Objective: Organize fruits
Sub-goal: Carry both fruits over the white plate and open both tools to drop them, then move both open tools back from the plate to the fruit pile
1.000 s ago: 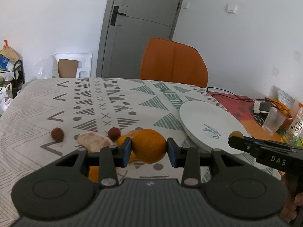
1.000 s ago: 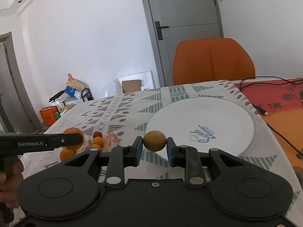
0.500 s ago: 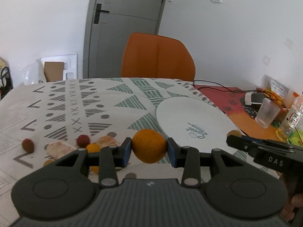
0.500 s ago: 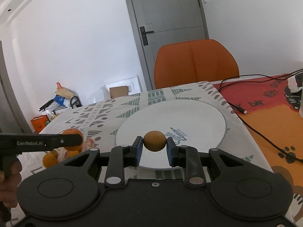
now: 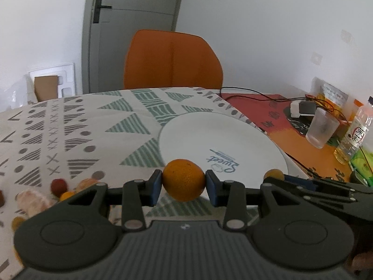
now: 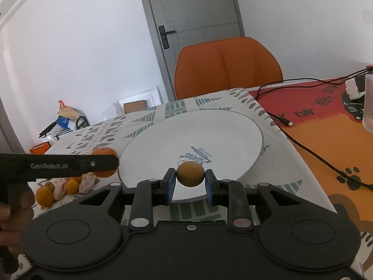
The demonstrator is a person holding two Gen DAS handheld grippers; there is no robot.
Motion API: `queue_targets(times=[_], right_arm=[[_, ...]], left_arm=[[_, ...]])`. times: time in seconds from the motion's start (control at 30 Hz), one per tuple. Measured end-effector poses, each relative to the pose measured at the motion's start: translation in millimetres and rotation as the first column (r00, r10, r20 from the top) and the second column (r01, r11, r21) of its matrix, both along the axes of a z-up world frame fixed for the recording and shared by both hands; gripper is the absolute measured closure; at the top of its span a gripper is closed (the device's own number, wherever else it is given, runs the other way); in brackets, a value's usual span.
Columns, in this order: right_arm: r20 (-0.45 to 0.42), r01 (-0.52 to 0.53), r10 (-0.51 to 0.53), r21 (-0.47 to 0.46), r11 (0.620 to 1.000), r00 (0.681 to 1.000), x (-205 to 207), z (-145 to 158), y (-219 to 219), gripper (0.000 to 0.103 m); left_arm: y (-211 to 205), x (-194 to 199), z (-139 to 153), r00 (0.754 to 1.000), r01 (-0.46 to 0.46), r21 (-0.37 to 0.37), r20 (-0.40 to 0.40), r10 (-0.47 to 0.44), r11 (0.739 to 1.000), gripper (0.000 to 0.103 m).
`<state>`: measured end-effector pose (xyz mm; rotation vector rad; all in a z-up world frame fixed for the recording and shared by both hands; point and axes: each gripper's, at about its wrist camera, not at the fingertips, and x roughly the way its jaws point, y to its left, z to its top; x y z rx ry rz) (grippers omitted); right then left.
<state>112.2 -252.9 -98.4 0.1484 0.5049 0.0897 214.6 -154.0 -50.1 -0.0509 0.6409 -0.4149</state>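
Observation:
My left gripper (image 5: 183, 187) is shut on an orange (image 5: 183, 179), held just above the near left edge of the white plate (image 5: 209, 137). My right gripper (image 6: 189, 182) is shut on a small brown round fruit (image 6: 190, 173), hovering over the near part of the same plate (image 6: 209, 130). In the right wrist view the left gripper (image 6: 109, 163) comes in from the left with the orange (image 6: 105, 152) at the plate's left rim. In the left wrist view the small brown fruit (image 5: 273, 174) shows at the plate's right rim. Several loose fruits (image 6: 63, 186) lie on the patterned cloth to the left.
An orange chair (image 5: 172, 60) stands behind the table. To the right of the plate are a black cable (image 6: 303, 144), a clear plastic cup (image 5: 321, 128), a bottle (image 5: 354, 135) and a charger (image 5: 303, 109) on an orange-red mat. A red lychee (image 5: 58, 185) and peeled segments (image 5: 35, 200) lie left.
Both grippers have carried their fruits toward the plate. The left moved right, from over the fruit pile to the plate's edge. The right shifted further over the plate.

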Motion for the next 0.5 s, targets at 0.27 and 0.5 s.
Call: queue_targets(times=[0.27, 0.5], right_arm=[[0.014, 0.015, -0.014, -0.039, 0.999, 1.0, -3.1, 3.3, 1.0, 0.074], [0.014, 0.012, -0.012, -0.035, 0.999, 1.0, -2.8, 3.5, 1.3, 0.073]], left_arm=[[-17.6, 8.4, 2.5, 0.999, 0.031, 0.0, 0.011, -0.031, 1.0, 0.064], [-13.0, 3.2, 11.4, 0.999, 0.007, 0.004, 0.039, -0.007, 1.0, 0.062]])
